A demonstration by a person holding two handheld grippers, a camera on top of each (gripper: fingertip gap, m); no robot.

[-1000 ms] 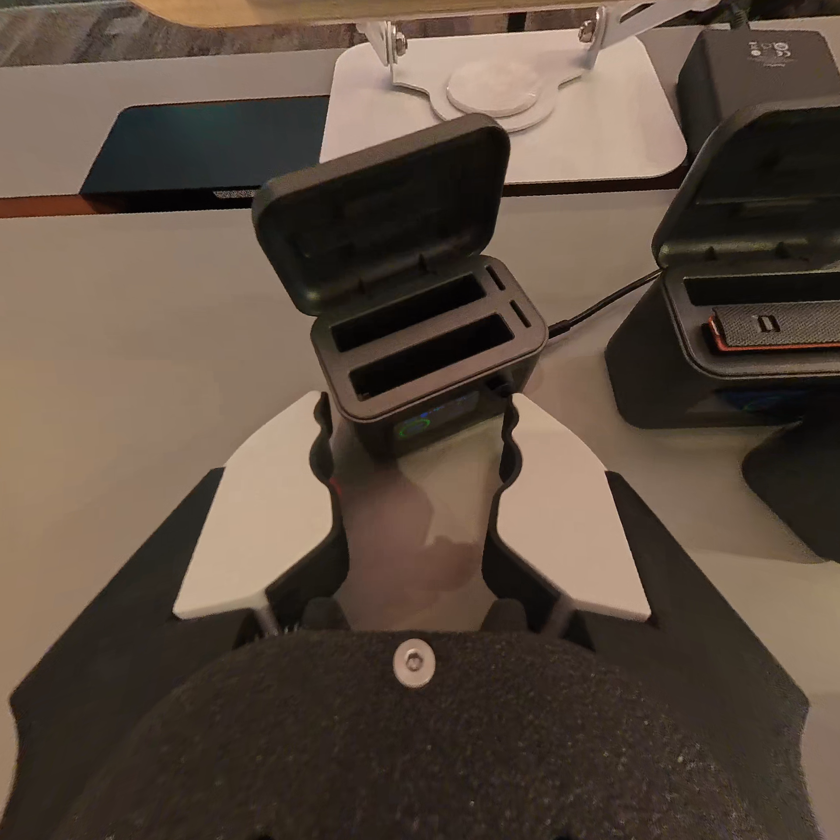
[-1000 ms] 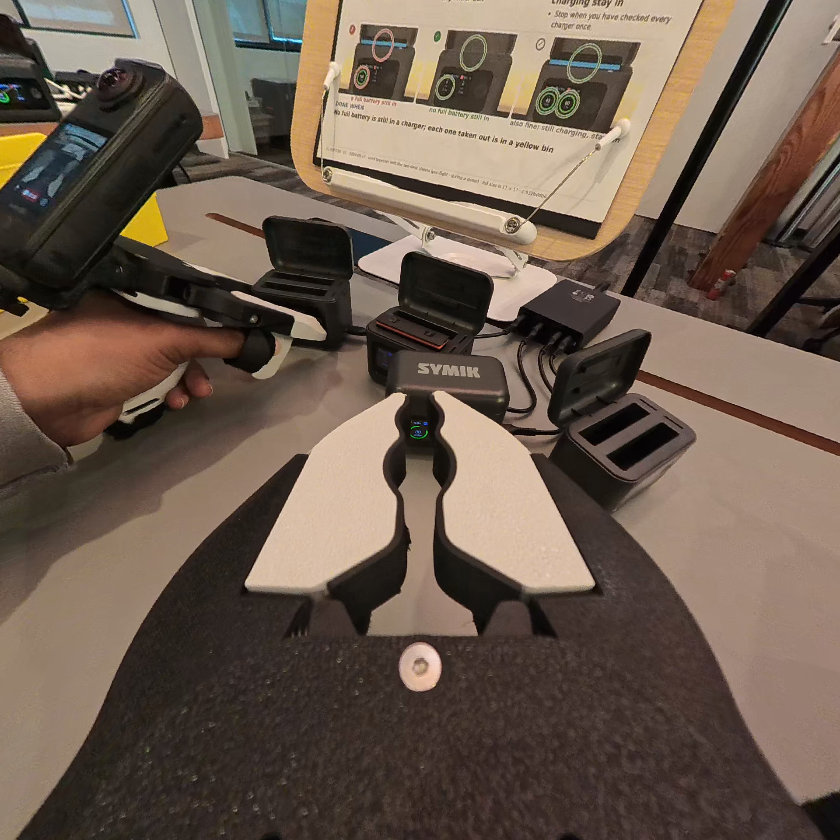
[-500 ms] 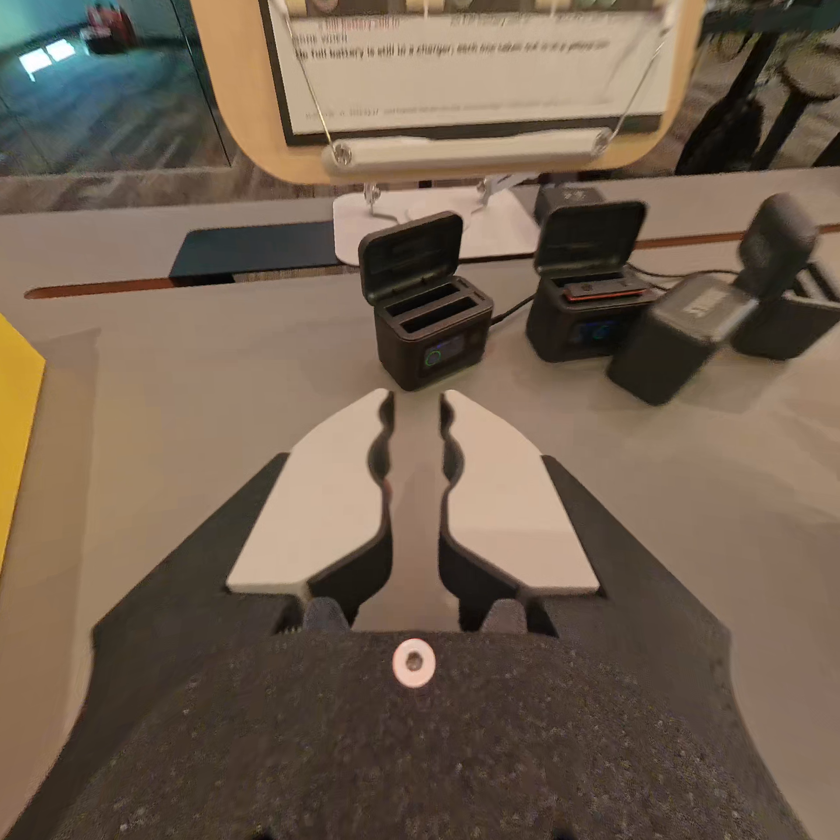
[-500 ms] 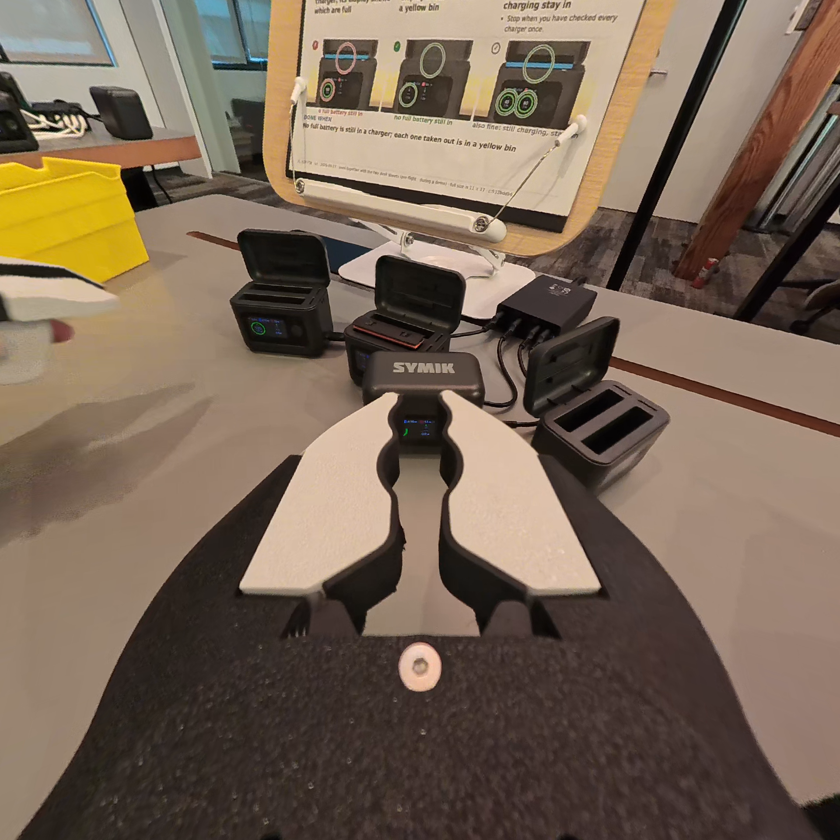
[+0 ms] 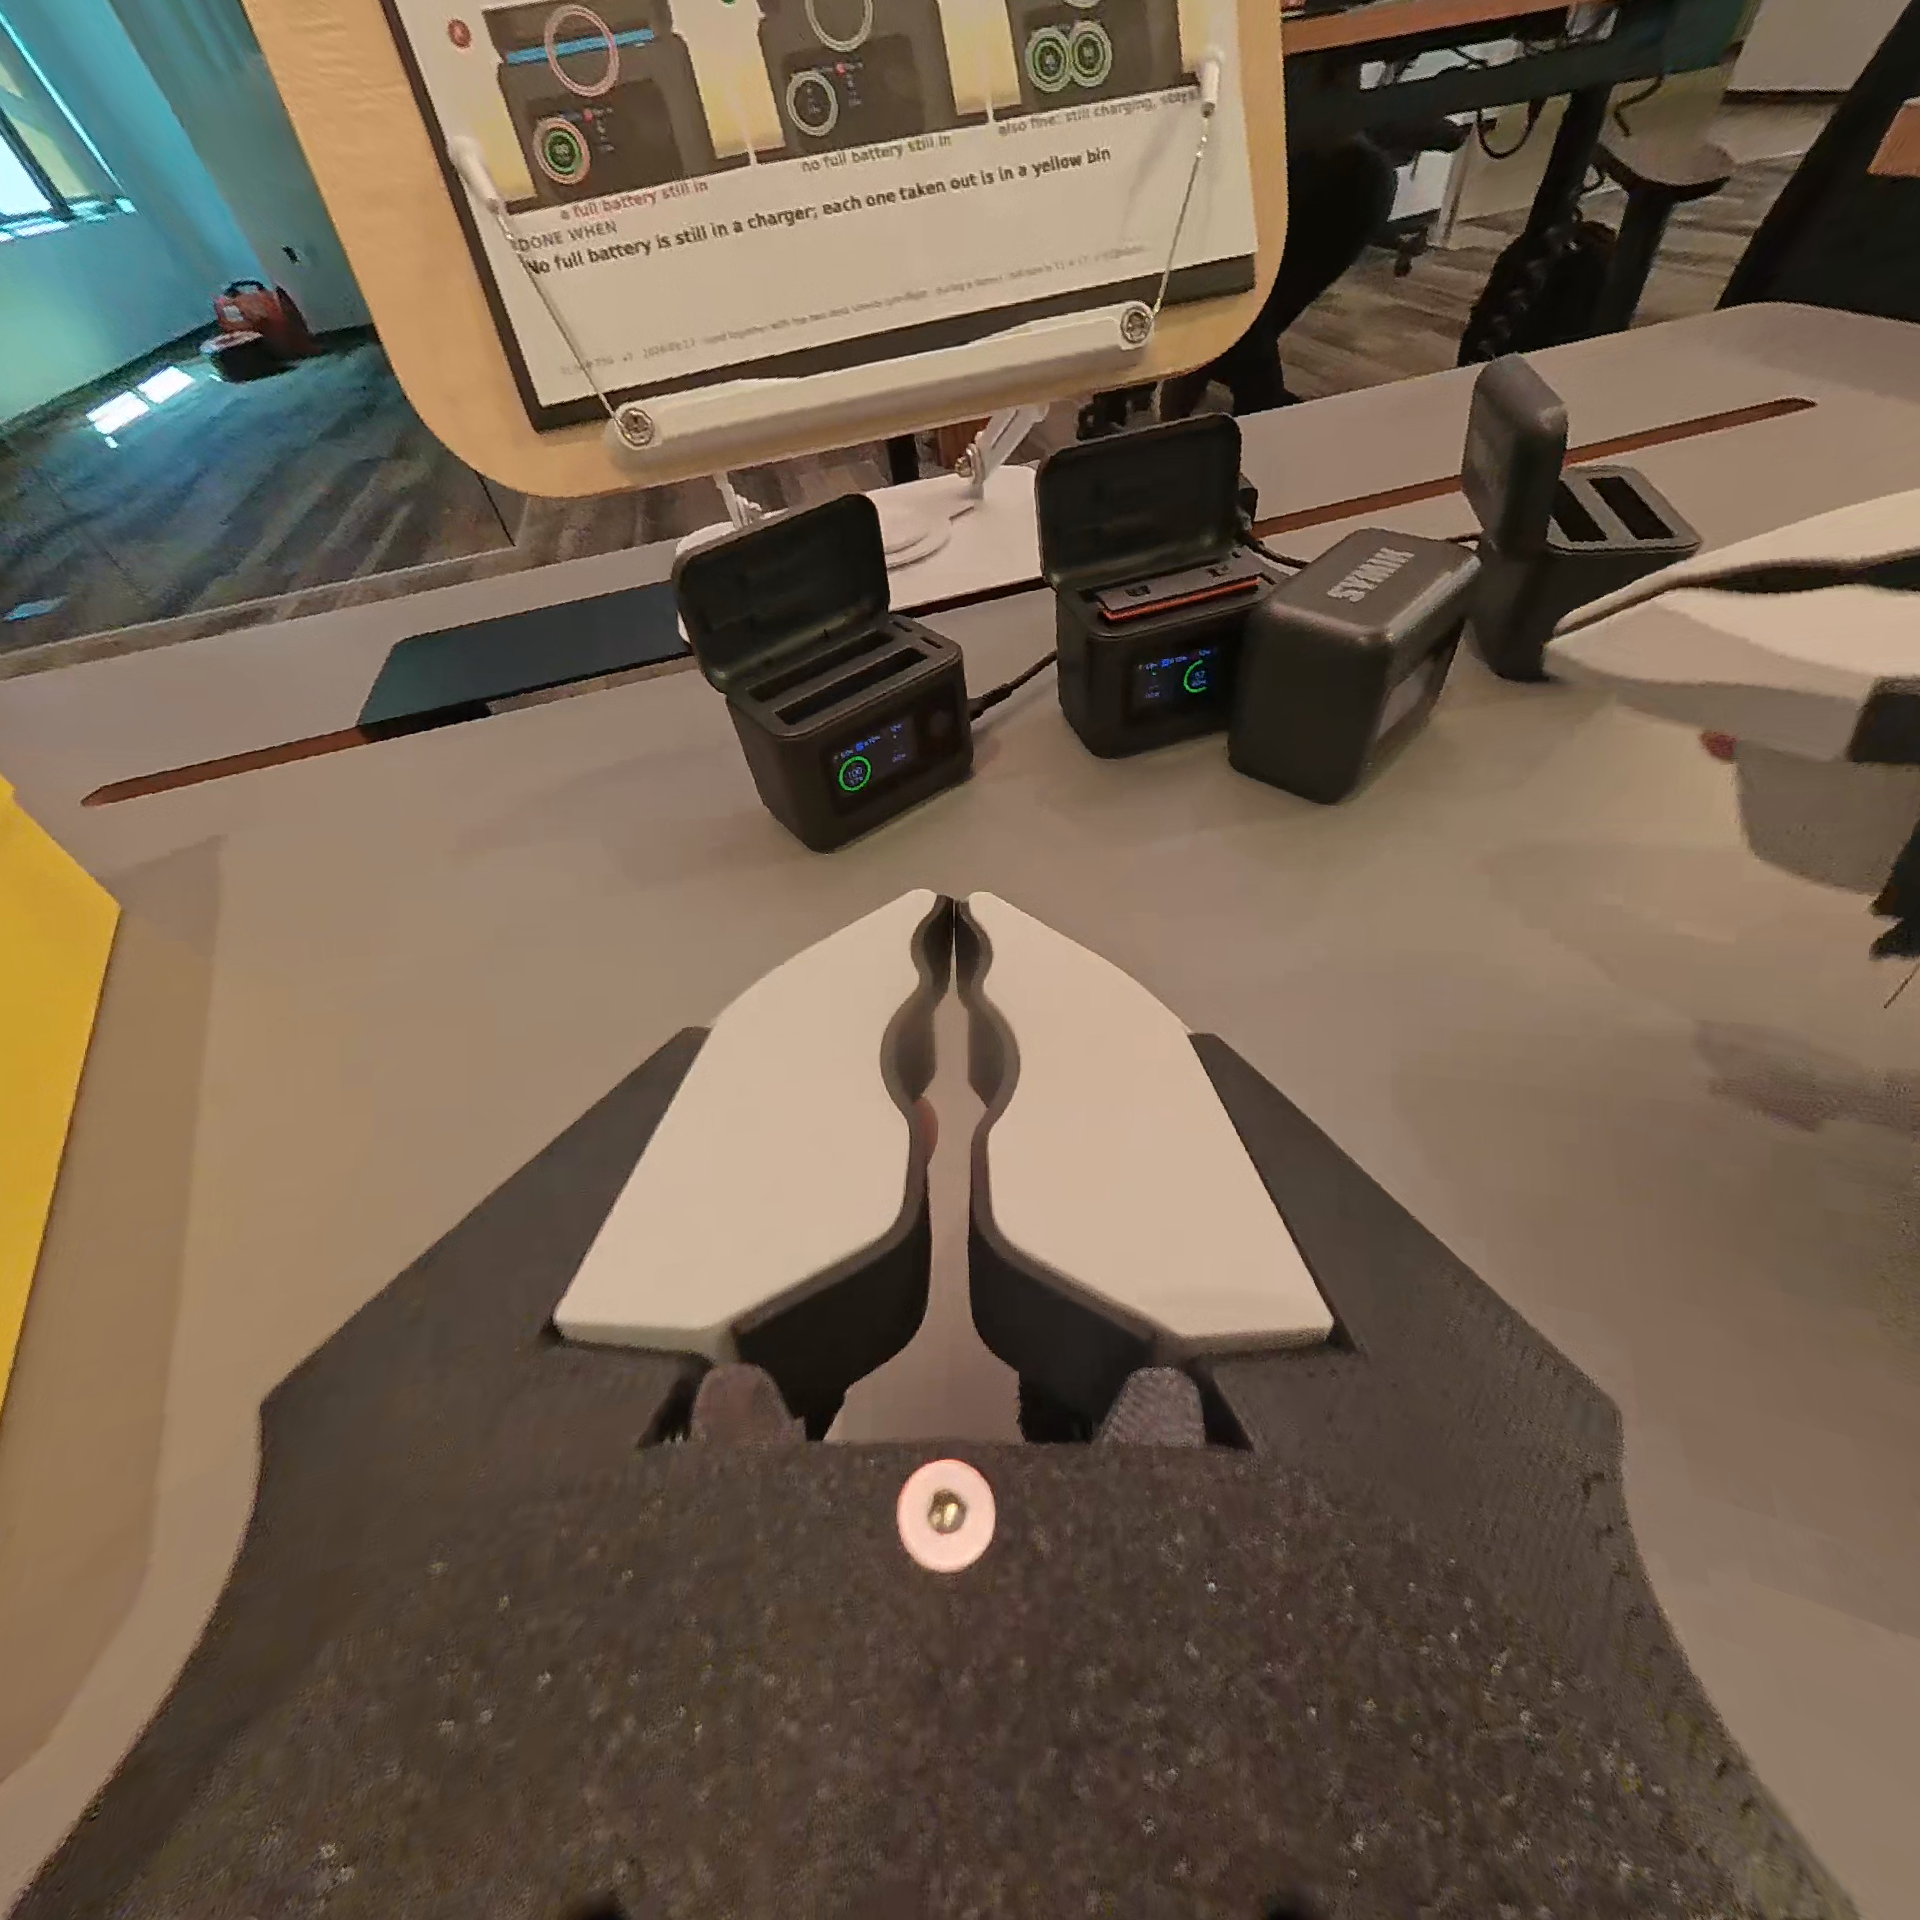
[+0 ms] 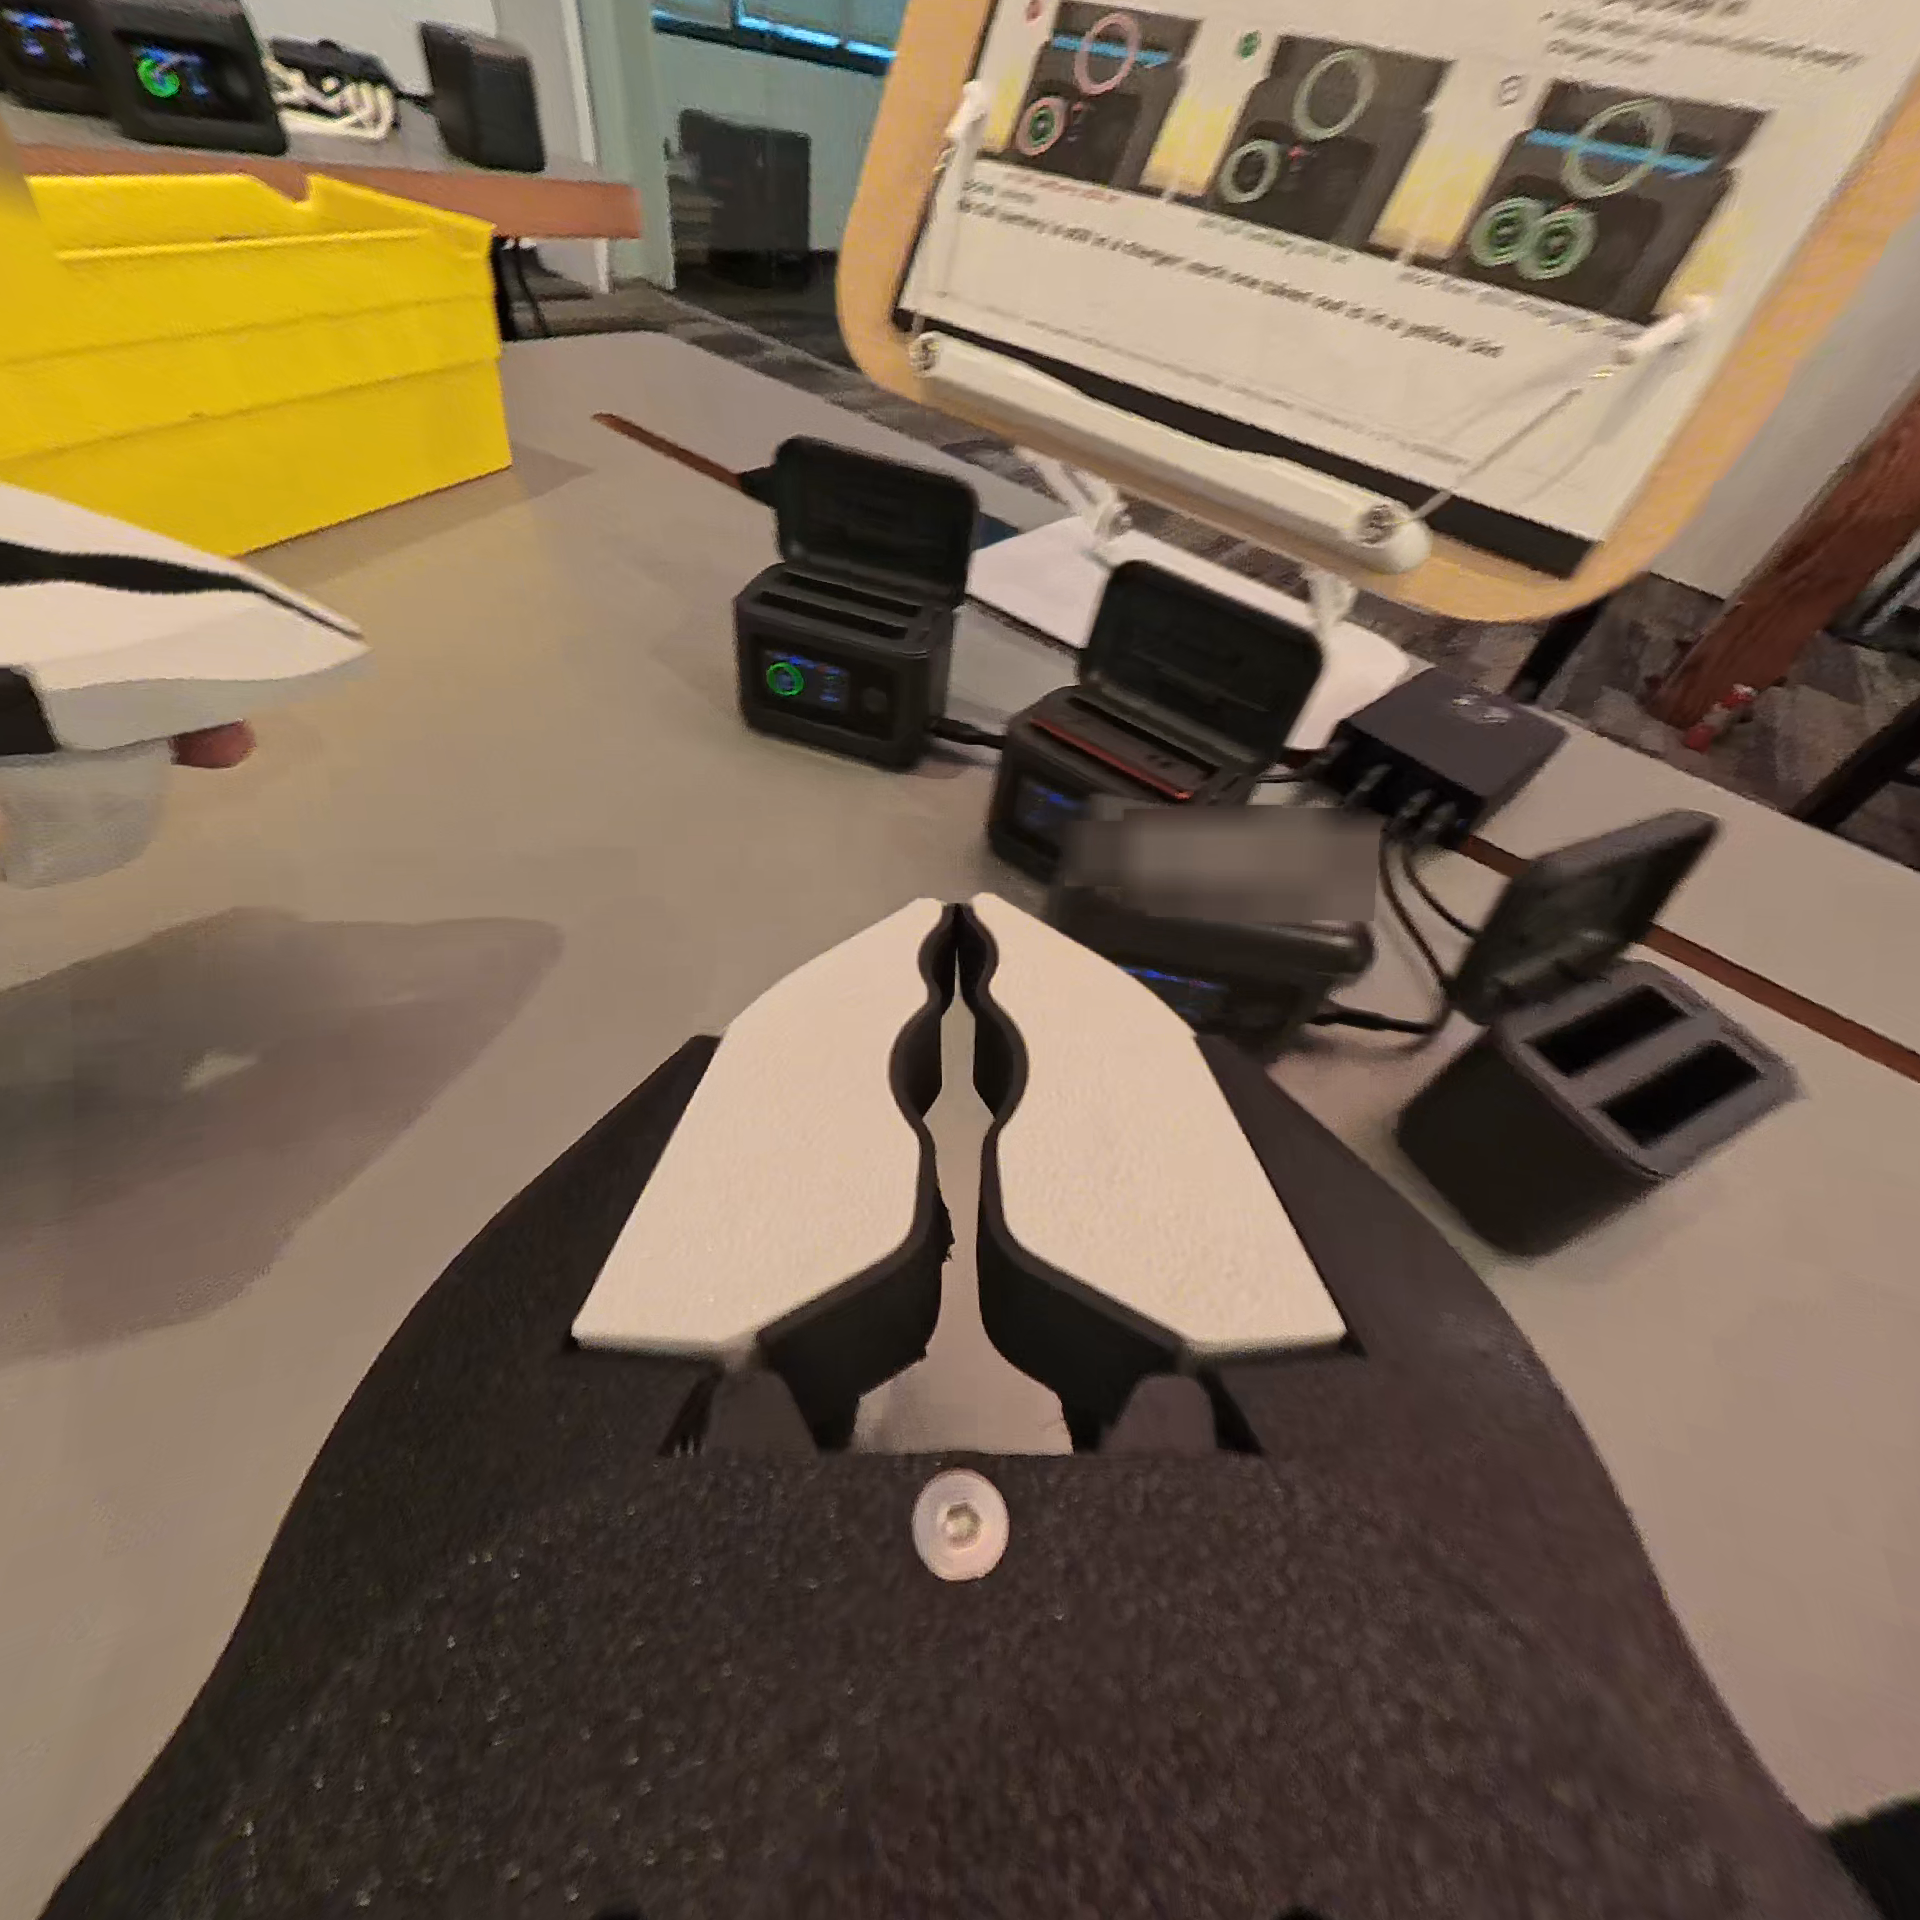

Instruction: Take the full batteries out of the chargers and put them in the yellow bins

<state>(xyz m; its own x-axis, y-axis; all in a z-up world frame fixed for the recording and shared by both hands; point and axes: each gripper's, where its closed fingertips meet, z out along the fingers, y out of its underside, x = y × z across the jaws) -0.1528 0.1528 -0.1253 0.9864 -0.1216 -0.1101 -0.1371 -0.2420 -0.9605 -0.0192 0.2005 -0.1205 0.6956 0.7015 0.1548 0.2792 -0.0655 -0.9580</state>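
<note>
Several black battery chargers stand on the grey table. The left charger (image 5: 852, 717) (image 6: 847, 644) has its lid up, both slots empty and a green ring on its screen. The middle charger (image 5: 1148, 623) (image 6: 1127, 743) is open with an orange-edged battery (image 5: 1174, 597) (image 6: 1122, 743) in it. A closed charger (image 5: 1345, 665) (image 6: 1210, 925) stands in front of it. An open empty charger (image 5: 1590, 540) (image 6: 1590, 1091) is at the right. My left gripper (image 5: 954, 902) is shut and empty, back from the chargers. My right gripper (image 6: 956, 909) is shut and empty. Yellow bins (image 6: 239, 343) (image 5: 42, 1091) sit at the left.
A wooden board with an instruction sheet (image 5: 831, 208) (image 6: 1351, 260) stands on a white base behind the chargers. A black power hub (image 6: 1449, 753) with cables sits at the back right. The other gripper shows at the view edges (image 5: 1766, 644) (image 6: 125, 644). The gap from one gripper's tips to the other's is roughly 15 cm. To reach the closed charger (image 5: 1345, 665) in a straight line is about 7 cm for my right fingers, about 15 cm for my left.
My left gripper has pulled back from the left charger and closed. My right gripper has drawn back from the closed charger and shut, and its view has swung left.
</note>
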